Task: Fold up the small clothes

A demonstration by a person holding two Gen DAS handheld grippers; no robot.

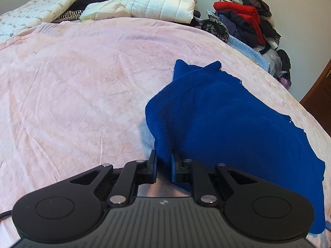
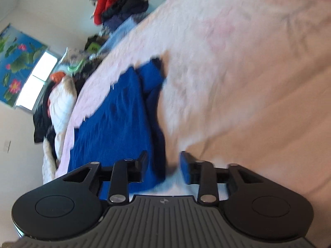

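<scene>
Blue fleece is what I'm working with: a small blue garment (image 1: 217, 119) lying on the pink blanket (image 1: 82, 82) that covers the bed, toward the right side in my left wrist view. Its near edge rises into a ridge that runs straight between the fingers of my left gripper (image 1: 163, 161), and both pads are pressed in on that fold, pinching the cloth. The rest of the piece spreads away flat to the right, with two small points at its far end.

From the right wrist view, which is tilted and blurred, I see the same garment (image 2: 122, 113) with a folded thicker edge along its right side. My right gripper (image 2: 164, 165) is spread wide; the left finger sits over the blue cloth, the right finger (image 2: 185, 169) over the blanket (image 2: 238, 72), and that thick edge lies between them, not gripped.

Beyond the blanket, a white puffer jacket (image 1: 157, 2) lies at the far edge, and a heap of red and dark clothes (image 1: 246, 18) is piled against the wall
</scene>
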